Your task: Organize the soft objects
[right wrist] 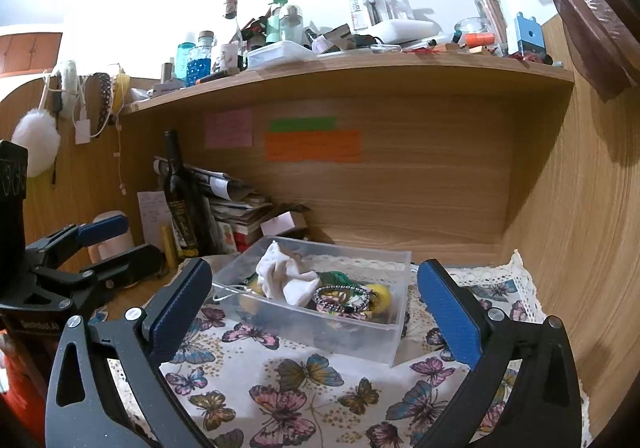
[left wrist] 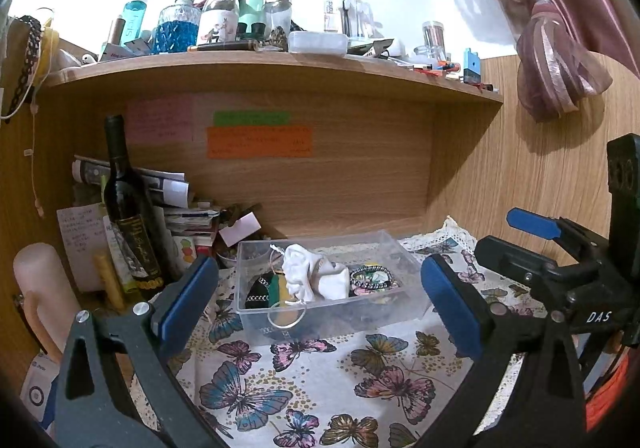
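A clear plastic box [left wrist: 408,302] [right wrist: 394,340] stands on the butterfly cloth [left wrist: 304,388] [right wrist: 280,400]. In it lie a crumpled white cloth pouch [left wrist: 314,276] [right wrist: 284,278], beaded bracelets [left wrist: 372,276] [right wrist: 340,298], a yellow soft thing [right wrist: 380,294] and dark items. My left gripper [left wrist: 320,306] is open and empty, hovering in front of the box. My right gripper [right wrist: 316,312] is open and empty, also just short of the box. The right gripper [left wrist: 560,248] shows at the right of the left wrist view, and the left gripper [right wrist: 80,260] at the left of the right wrist view.
A dark wine bottle [left wrist: 128,208] [right wrist: 182,196], stacked papers [left wrist: 176,204] and a pale cylinder [left wrist: 40,288] crowd the left. A cluttered wooden shelf [left wrist: 280,72] [right wrist: 360,68] overhangs the nook. A pink curtain [left wrist: 552,48] hangs at right. A white pompom [right wrist: 36,144] hangs at left.
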The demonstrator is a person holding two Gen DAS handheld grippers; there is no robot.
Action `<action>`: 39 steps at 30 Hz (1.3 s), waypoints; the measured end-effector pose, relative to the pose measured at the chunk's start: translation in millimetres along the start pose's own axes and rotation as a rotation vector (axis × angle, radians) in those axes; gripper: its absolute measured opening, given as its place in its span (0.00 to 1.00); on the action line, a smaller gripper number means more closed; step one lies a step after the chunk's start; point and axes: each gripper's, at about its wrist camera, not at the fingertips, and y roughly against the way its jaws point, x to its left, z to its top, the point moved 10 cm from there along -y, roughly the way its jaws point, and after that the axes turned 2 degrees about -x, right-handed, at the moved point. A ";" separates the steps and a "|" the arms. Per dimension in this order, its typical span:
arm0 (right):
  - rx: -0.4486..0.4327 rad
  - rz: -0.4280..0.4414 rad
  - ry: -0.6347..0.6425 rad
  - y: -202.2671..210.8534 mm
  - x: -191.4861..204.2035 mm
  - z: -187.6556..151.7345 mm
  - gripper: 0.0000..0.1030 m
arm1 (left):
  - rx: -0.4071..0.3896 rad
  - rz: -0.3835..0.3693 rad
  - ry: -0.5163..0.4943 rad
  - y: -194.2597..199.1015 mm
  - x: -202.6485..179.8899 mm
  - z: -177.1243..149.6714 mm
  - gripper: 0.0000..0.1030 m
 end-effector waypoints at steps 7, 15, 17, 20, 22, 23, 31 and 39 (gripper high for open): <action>0.001 -0.002 -0.003 -0.1 1.2 -0.3 1.00 | 0.008 -0.003 -0.005 -2.8 -0.7 -2.7 1.00; 0.004 0.010 -0.014 -1.0 1.8 -2.2 1.00 | 0.015 -0.005 -0.005 -4.6 -1.3 -4.4 1.00; 0.004 0.011 -0.015 -1.0 1.7 -2.2 1.00 | 0.015 -0.003 -0.004 -4.5 -1.1 -4.2 1.00; 0.005 0.014 -0.016 -0.6 3.1 -2.6 1.00 | 0.015 -0.006 -0.005 -4.6 -0.5 -4.4 1.00; 0.005 0.012 -0.015 -0.7 3.1 -2.5 1.00 | 0.014 -0.002 -0.004 -4.1 -0.7 -4.4 1.00; 0.005 0.013 -0.015 -0.6 3.1 -2.5 1.00 | 0.013 -0.001 -0.004 -4.2 -0.4 -4.7 1.00; 0.000 0.020 -0.015 0.7 5.6 -3.0 1.00 | 0.012 -0.004 -0.004 -2.6 -0.1 -4.5 1.00; 0.001 0.021 -0.017 0.6 4.7 -2.4 1.00 | 0.011 -0.001 -0.002 -2.0 -1.0 -4.2 1.00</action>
